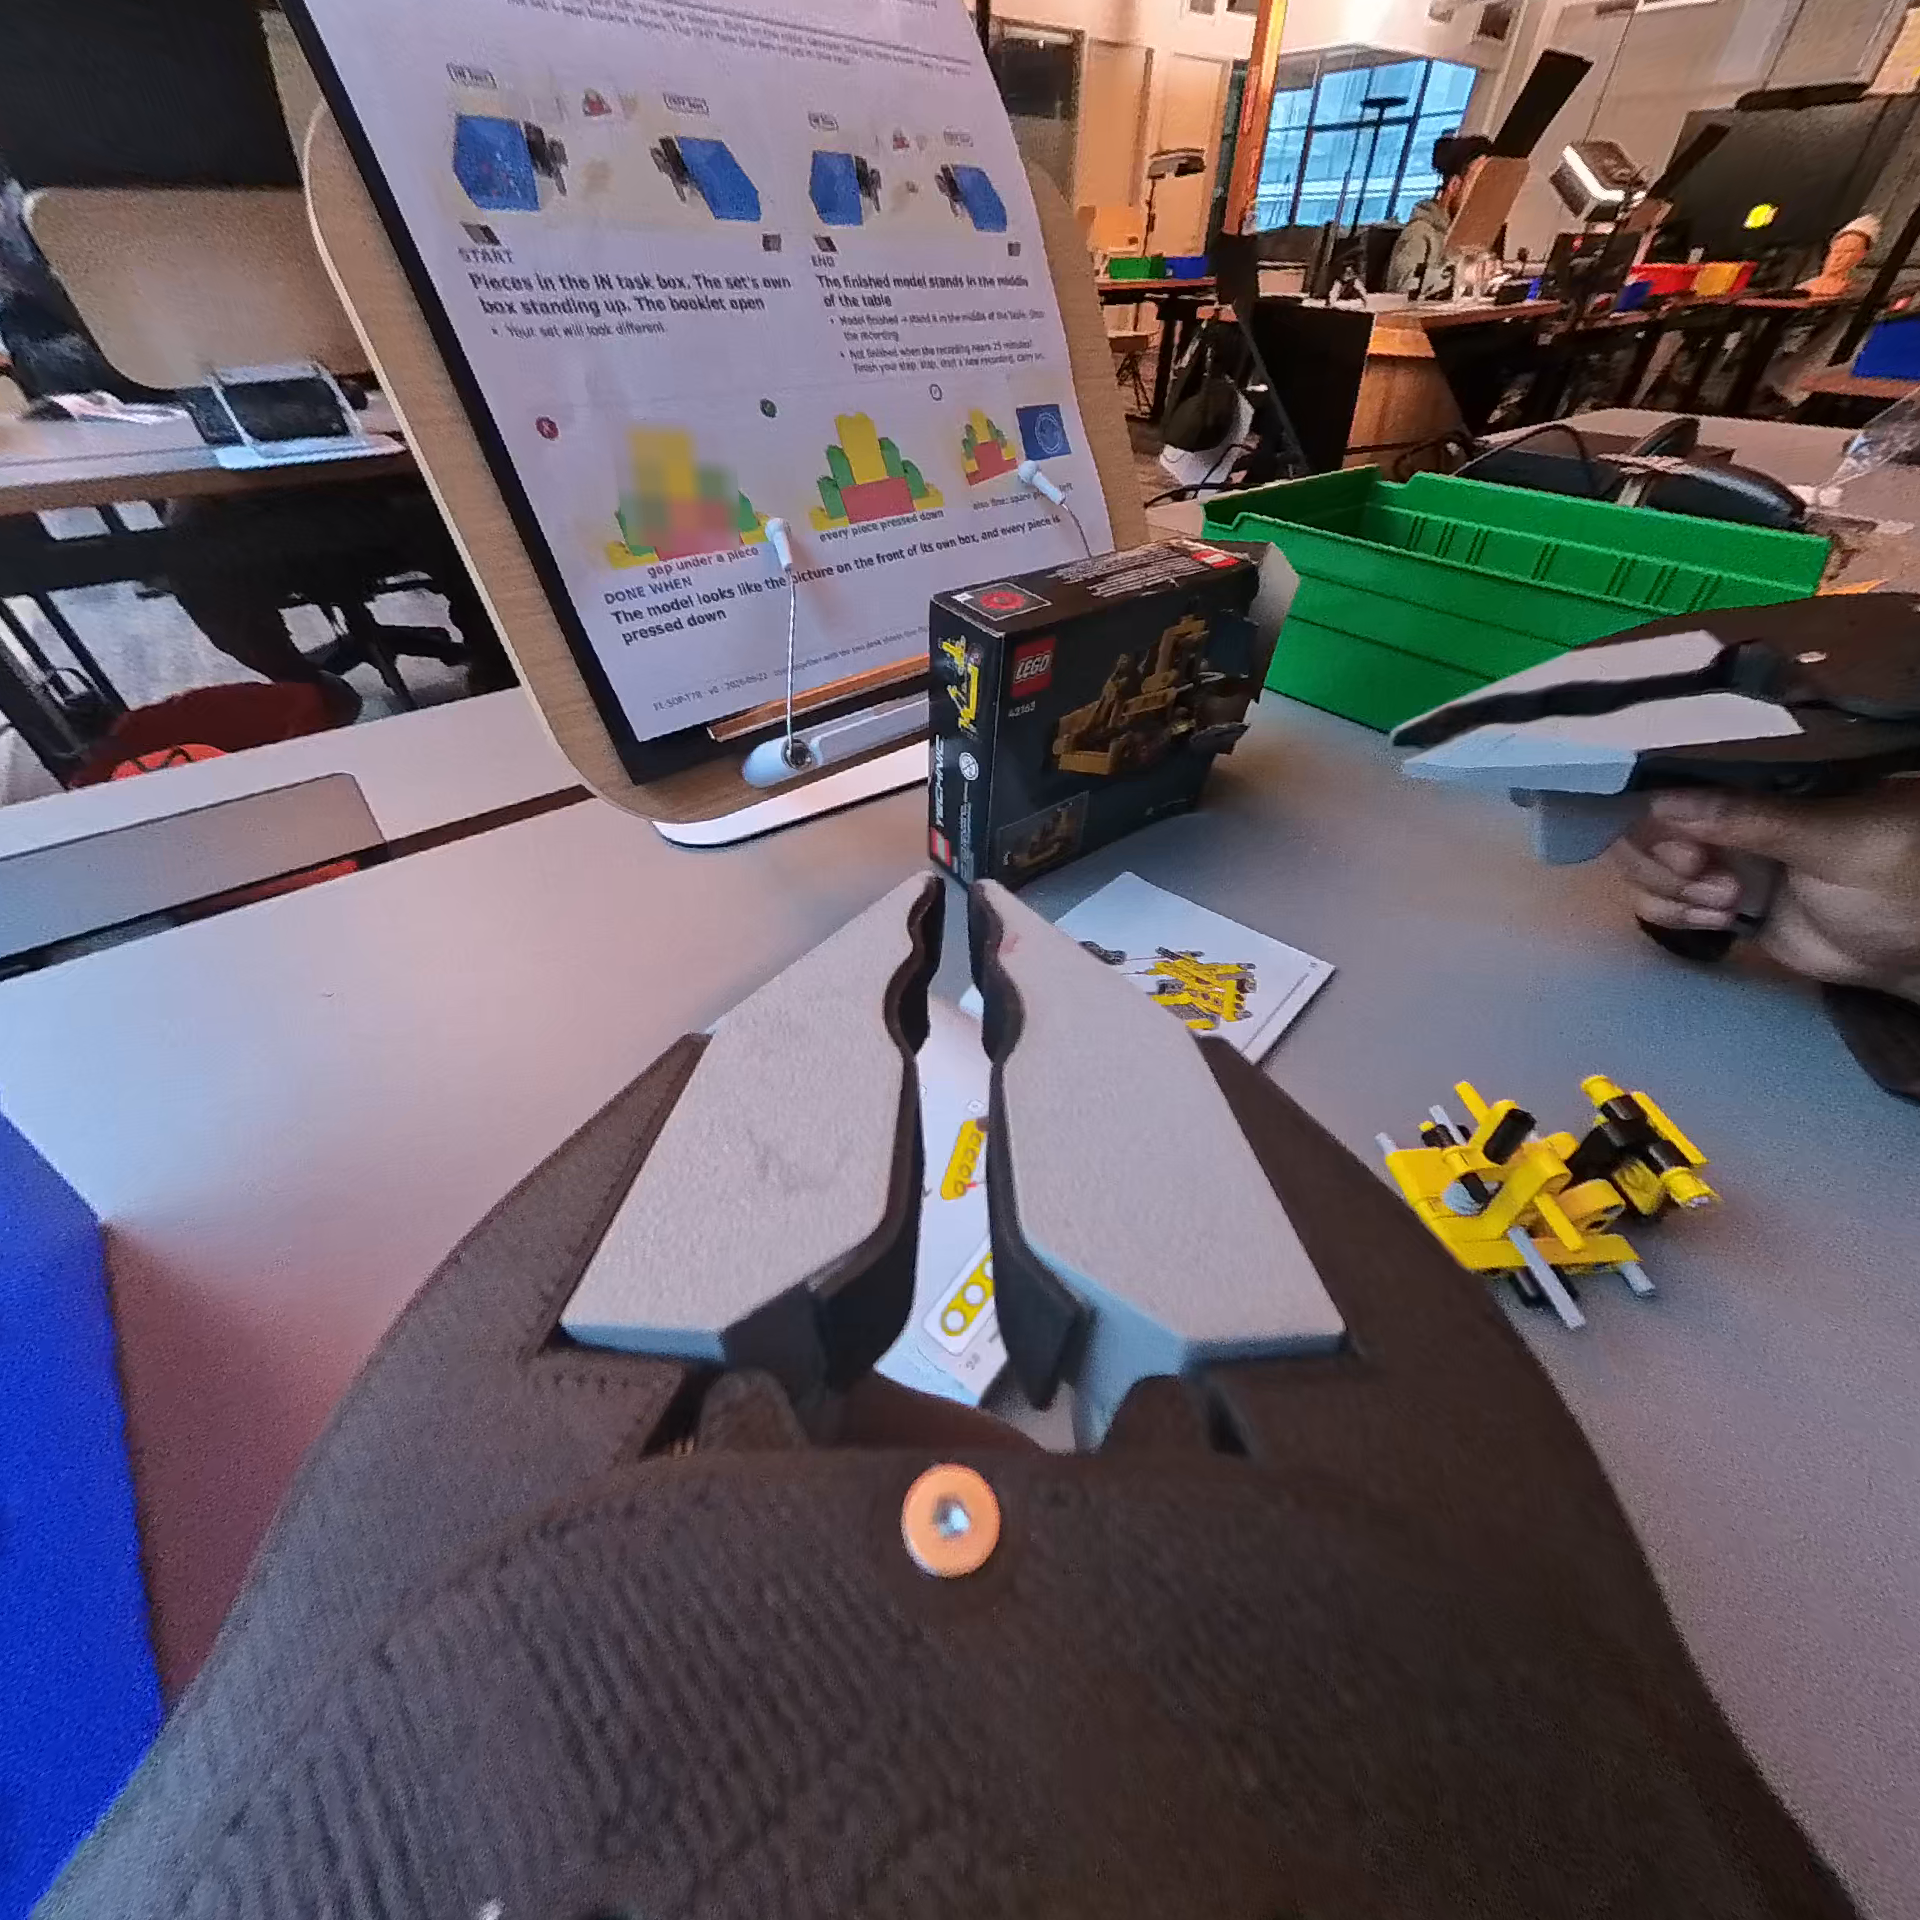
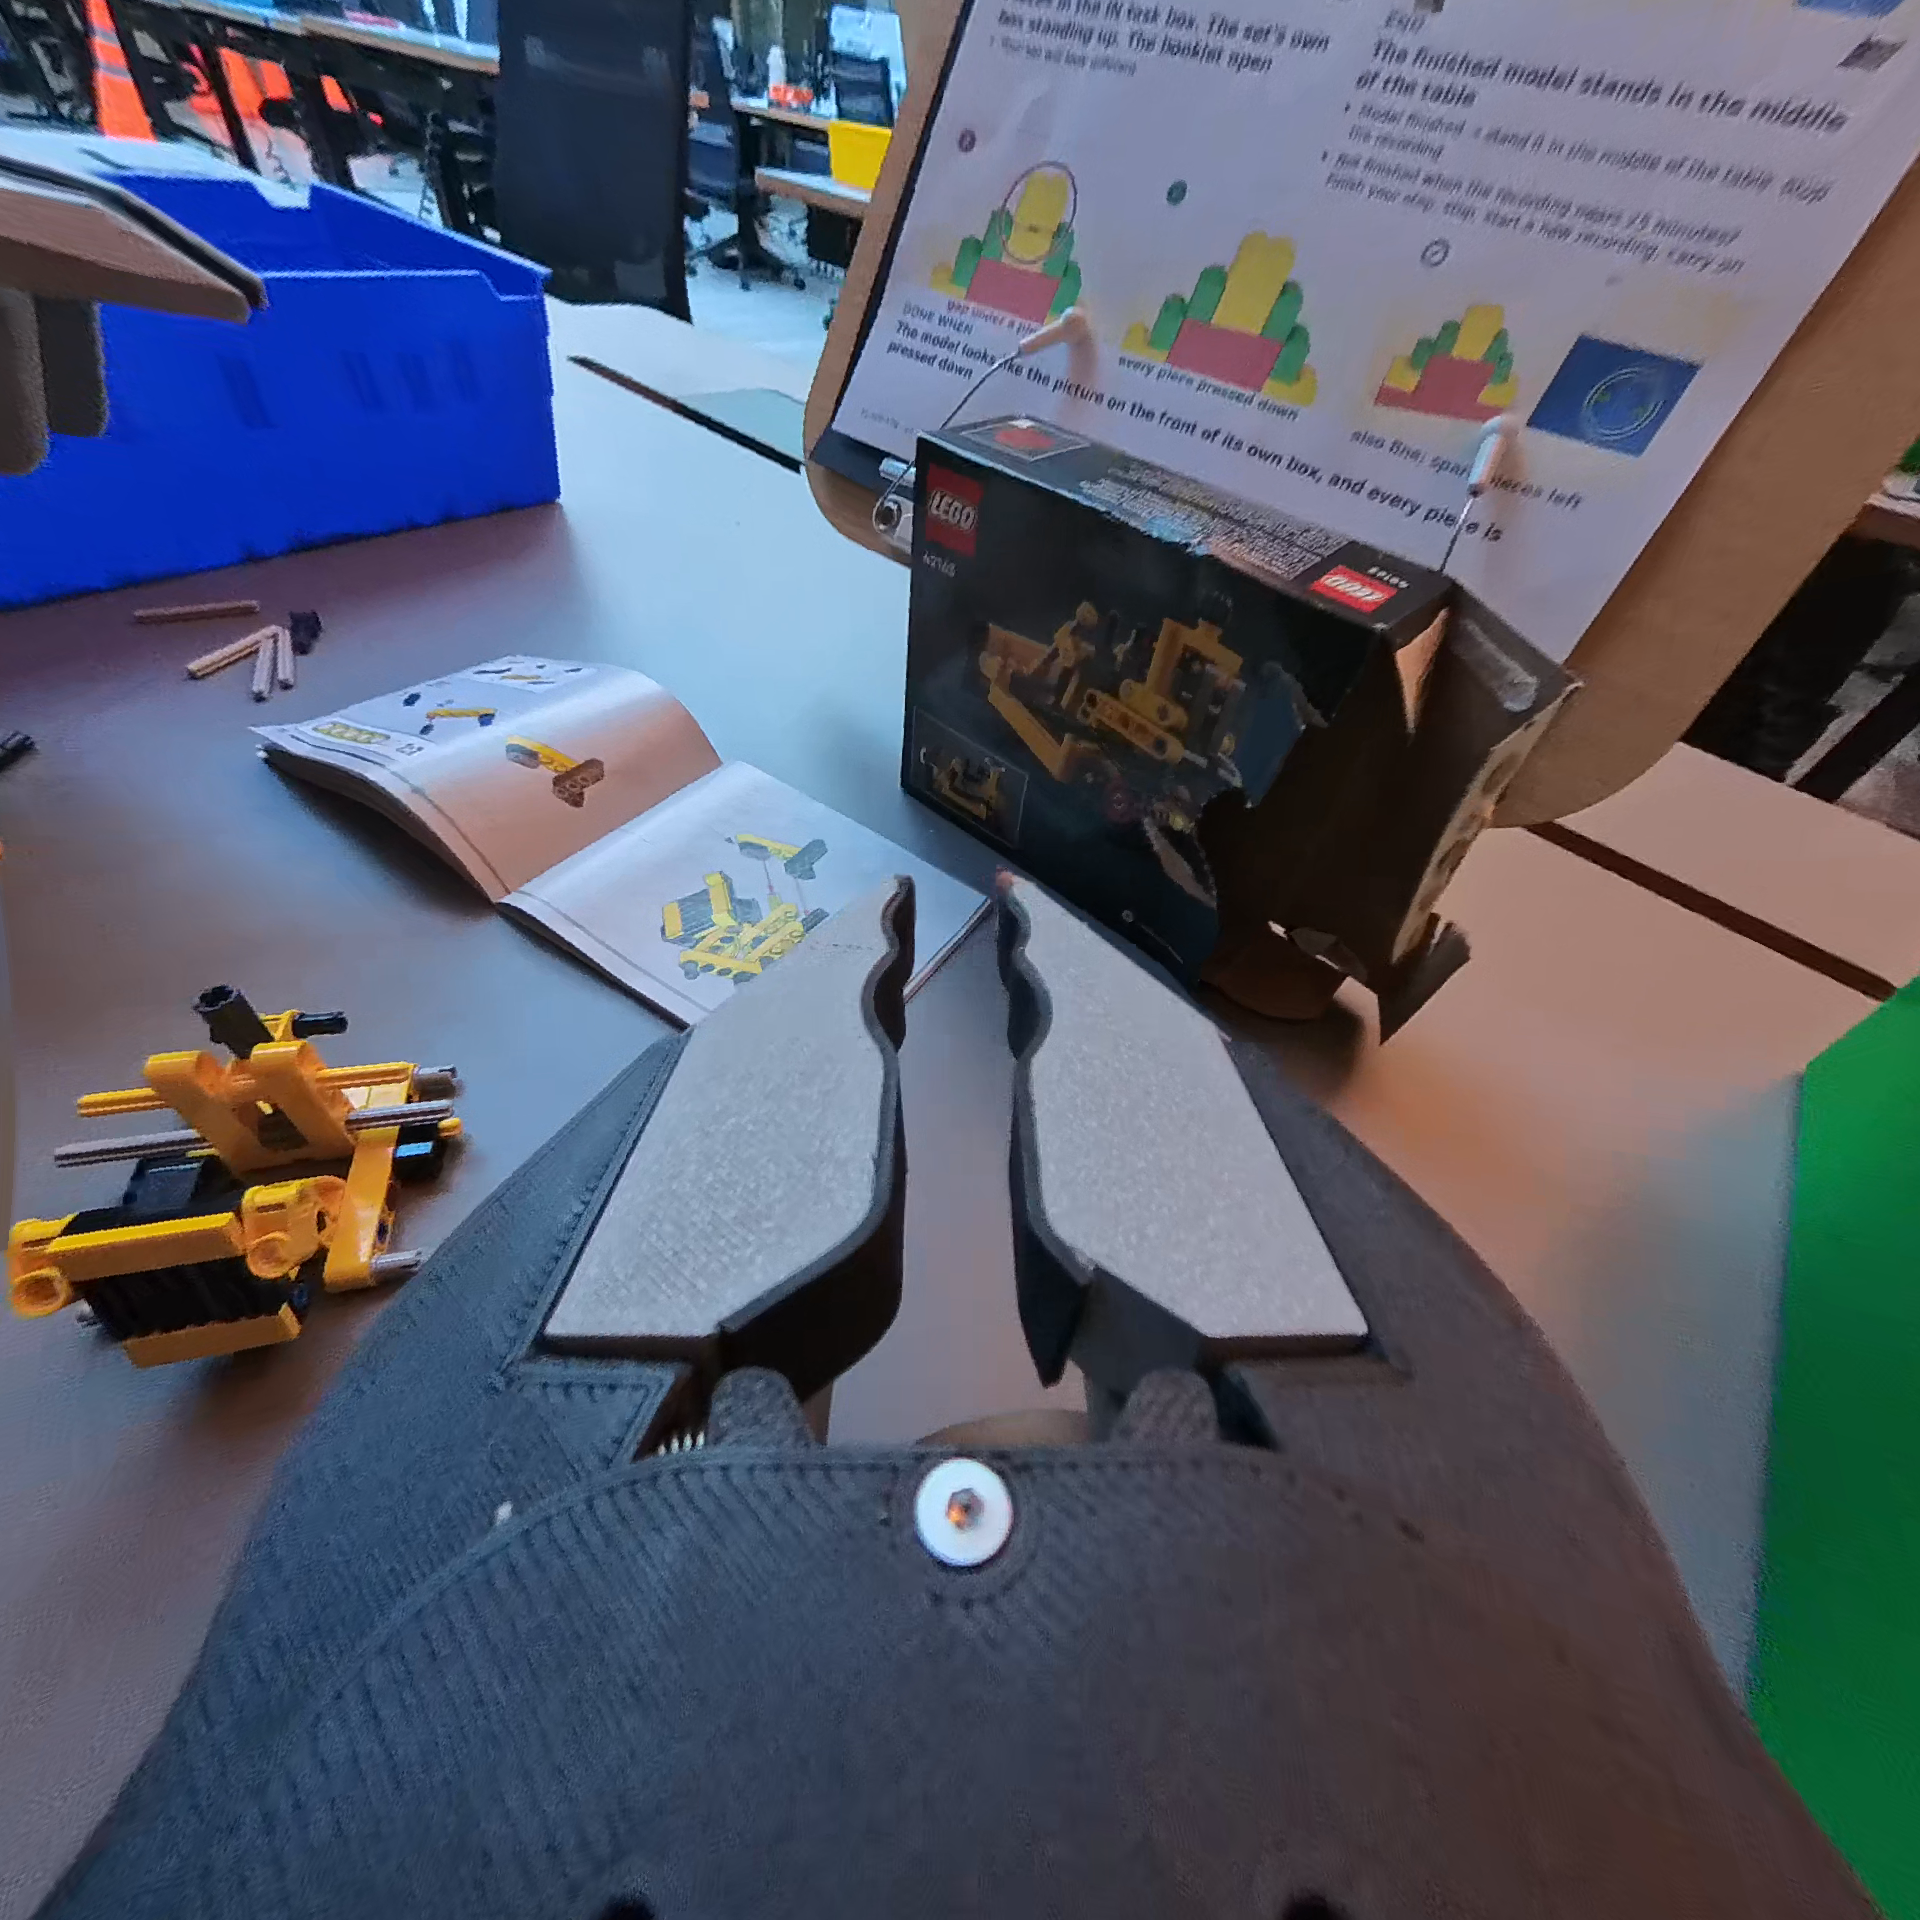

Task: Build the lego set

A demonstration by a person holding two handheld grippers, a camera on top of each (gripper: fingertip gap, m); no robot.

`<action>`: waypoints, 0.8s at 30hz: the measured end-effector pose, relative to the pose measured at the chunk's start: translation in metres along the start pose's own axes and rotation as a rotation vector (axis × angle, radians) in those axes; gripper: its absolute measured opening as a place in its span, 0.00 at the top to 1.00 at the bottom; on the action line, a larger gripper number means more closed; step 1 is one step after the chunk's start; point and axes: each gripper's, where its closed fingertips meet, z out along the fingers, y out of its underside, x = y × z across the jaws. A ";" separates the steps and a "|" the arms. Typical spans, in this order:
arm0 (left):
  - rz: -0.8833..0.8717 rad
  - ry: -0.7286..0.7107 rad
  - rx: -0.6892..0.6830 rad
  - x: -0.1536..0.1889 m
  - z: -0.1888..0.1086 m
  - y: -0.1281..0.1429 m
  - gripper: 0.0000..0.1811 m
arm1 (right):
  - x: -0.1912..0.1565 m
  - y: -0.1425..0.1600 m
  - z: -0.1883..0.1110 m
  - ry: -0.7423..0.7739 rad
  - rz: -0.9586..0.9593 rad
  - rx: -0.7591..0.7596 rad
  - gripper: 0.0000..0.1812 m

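A partly built yellow and black lego model (image 1: 1538, 1184) lies on the grey table (image 1: 1351, 831), also in the right wrist view (image 2: 239, 1174). The open instruction booklet (image 2: 582, 790) lies beside it. My left gripper (image 1: 956, 894) is shut and empty, held above the booklet (image 1: 1226, 977). My right gripper (image 2: 951, 894) is slightly open and empty, pointing at the foot of the set's black box (image 2: 1143, 707). It also shows at the right of the left wrist view (image 1: 1397, 753), above the model. Loose tan axles (image 2: 239, 649) and a small black piece (image 2: 303, 629) lie near the blue bin (image 2: 291, 395).
A green bin (image 1: 1507, 582) stands at the back right behind the box (image 1: 1091, 707). An instruction sheet on a wooden stand (image 1: 727, 364) rises behind the box. The blue bin edge (image 1: 52, 1455) is close at my left. People sit at far desks.
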 end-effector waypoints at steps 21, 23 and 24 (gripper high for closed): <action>0.299 -0.113 -0.008 0.000 -0.008 0.003 0.98 | -0.241 0.003 -0.004 -0.449 -0.026 -0.194 0.83; 0.351 -0.127 0.024 0.000 -0.016 -0.002 0.97 | -0.253 0.011 0.011 -0.444 -0.040 -0.242 0.81; 0.367 -0.131 0.044 0.000 -0.020 -0.004 0.97 | -0.258 0.014 0.017 -0.445 -0.050 -0.262 0.80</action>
